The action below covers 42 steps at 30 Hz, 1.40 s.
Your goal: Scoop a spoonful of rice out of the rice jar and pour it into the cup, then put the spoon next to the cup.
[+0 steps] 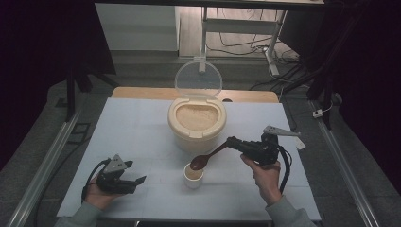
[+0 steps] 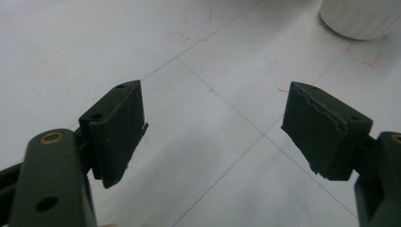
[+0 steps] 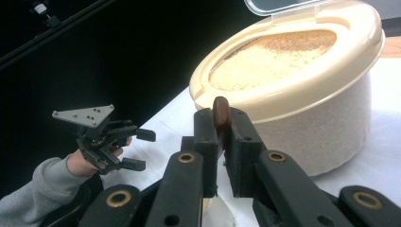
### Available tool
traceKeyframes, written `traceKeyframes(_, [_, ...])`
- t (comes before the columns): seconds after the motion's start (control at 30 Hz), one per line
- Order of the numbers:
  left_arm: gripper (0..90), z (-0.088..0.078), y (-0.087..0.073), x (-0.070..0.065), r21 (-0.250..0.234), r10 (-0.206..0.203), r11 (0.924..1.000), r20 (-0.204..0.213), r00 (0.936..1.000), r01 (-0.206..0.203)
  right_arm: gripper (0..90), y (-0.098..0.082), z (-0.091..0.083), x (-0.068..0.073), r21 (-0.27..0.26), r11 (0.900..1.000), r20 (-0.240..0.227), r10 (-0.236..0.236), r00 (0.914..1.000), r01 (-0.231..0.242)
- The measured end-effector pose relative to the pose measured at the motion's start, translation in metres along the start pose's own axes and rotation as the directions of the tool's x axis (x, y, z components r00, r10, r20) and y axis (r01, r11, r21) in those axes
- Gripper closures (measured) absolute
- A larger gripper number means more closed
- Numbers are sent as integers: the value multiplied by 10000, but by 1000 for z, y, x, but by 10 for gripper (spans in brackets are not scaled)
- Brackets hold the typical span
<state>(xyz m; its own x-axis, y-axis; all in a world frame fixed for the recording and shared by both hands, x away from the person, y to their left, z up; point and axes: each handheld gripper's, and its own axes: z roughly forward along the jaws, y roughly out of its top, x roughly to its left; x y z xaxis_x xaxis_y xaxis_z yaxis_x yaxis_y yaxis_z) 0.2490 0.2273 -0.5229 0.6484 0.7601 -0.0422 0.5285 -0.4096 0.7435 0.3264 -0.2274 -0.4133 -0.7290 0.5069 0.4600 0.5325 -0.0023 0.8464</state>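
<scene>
We see a brown spoon (image 1: 206,159) lying long-ways from right to left – its handle is up in the right gripper (image 1: 232,142), pinched tight, and its bowl tips down just over a small white cup (image 1: 193,176) on the desk (image 1: 142,123). Behind sits a tub of rice (image 1: 197,124), lid up. Our left gripper (image 1: 138,180) rests wide apart, holding nothing.

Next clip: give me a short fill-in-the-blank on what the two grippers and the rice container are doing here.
1. The right gripper is shut on a brown ____.
2. The spoon's bowl hangs over the small white ____.
3. The left gripper holds nothing; its jaws are ____.
4. The rice container has its clear lid ____.

Missing words: spoon; cup; open; open
</scene>
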Motion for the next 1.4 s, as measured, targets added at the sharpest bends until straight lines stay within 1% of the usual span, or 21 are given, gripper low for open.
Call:
traceKeyframes(0.33, [215, 0, 0, 0, -7, -25, 10000, -7, 10000, 25, 835, 3, -8, -4, -233, 9995, -108, 195, 9998, -198])
traceKeyframes(0.57, [216, -1, -1, 0, -19, -20, 10000, -22, 10000, 20, 835, 5, -14, -6, -381, 9991, -160, 198, 9997, -204])
traceKeyframes(0.77, [215, 1, 0, 0, 17, -6, 10000, 5, 10000, 6, 835, 13, -29, -7, -465, 9988, -87, 145, 9999, -149])
traceKeyframes(0.83, [215, 1, 0, 0, 12, 3, 10000, 9, 10000, -3, 835, 16, -36, -9, -579, 9982, 77, 158, 9998, -154])
traceKeyframes(0.97, [215, 0, 0, 0, 5, 9, 10000, 1, 10000, -9, 835, 19, -48, -13, -598, 9981, 311, 129, 9994, -110])
traceKeyframes(1.07, [215, 1, 1, 0, 7, 4, 10000, 6, 10000, -4, 835, 19, -53, -18, -298, 9994, 362, 160, 9992, -149])
traceKeyframes(1.17, [215, 1, 1, 0, 19, 9, 10000, 9, 10000, -9, 835, 18, -55, -22, 286, 9994, 392, 185, 9991, -196])
traceKeyframes(1.23, [215, 1, 1, 0, 14, 11, 10000, 5, 10000, -11, 835, 16, -54, -25, 651, 9975, 285, 268, 9992, -286])
traceKeyframes(1.27, [215, 1, 2, 0, 13, 14, 10000, 5, 10000, -14, 835, 15, -53, -26, 915, 9952, 219, 340, 9992, -359])
traceKeyframes(1.33, [215, 2, 2, 0, 33, 31, 10000, 2, 10000, -31, 835, 11, -49, -27, 1390, 9897, 144, 332, 9993, -349])
traceKeyframes(1.4, [215, 2, 2, 0, 55, 44, 10000, 10, 10000, -44, 835, 8, -44, -26, 1911, 9810, 20, 341, 9994, -339])
